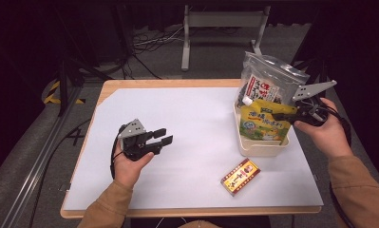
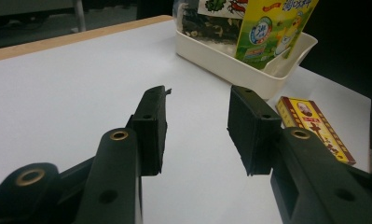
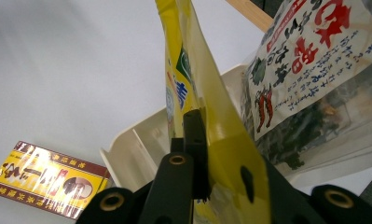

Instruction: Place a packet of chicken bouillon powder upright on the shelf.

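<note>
1. High view: the right gripper (image 1: 278, 115) pinches a yellow spouted pouch (image 1: 264, 122) standing in the cream bin (image 1: 263, 147) at the right of the surface (image 1: 192, 118).
2. Left gripper view: the left gripper (image 2: 197, 130), jaws parted and empty, faces a red-and-yellow box (image 2: 314, 128).
3. Right gripper view: jaws clenched on the pouch's edge, beside a clear snack bag (image 3: 314, 84).

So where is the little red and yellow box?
In the high view the box lies flat on the white table, near the front edge at the right, just in front of the cream tub.
</note>
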